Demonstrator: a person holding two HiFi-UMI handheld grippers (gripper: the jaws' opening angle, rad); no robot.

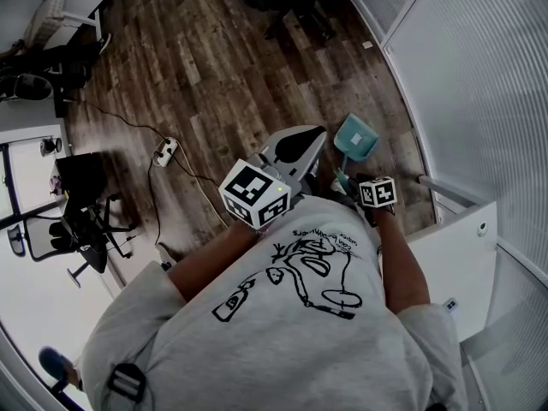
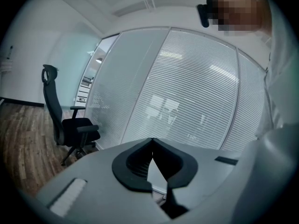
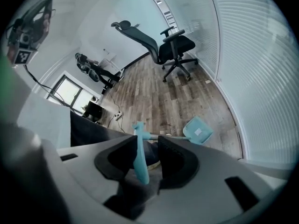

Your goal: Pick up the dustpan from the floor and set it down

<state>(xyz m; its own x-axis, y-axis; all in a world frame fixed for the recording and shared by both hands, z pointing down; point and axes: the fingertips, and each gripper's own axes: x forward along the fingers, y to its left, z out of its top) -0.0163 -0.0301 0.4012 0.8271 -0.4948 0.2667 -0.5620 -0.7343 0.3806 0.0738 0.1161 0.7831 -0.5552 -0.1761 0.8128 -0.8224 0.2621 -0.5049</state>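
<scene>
Grey shirt (image 1: 282, 332) fills the near view. Beyond it, left gripper (image 2: 152, 141) is closed tip to tip, holding nothing. Right gripper (image 3: 147, 141) stands parted around the dustpan (image 3: 197, 129) handle: slim teal grip leaning on one pad, a gap at the other. Pan's low over the wooden floor (image 1: 214, 67), far right by the wall. Looks like light, stiff, smooth plastic, so pinch that flat handle squarely or the pan will likely swing.

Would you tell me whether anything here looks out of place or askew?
Only a white power strip lying mid-floor, its cable trailing across the boards. The teal dustpan is by the glass wall, its handle between the open jaws of the right gripper.
</scene>
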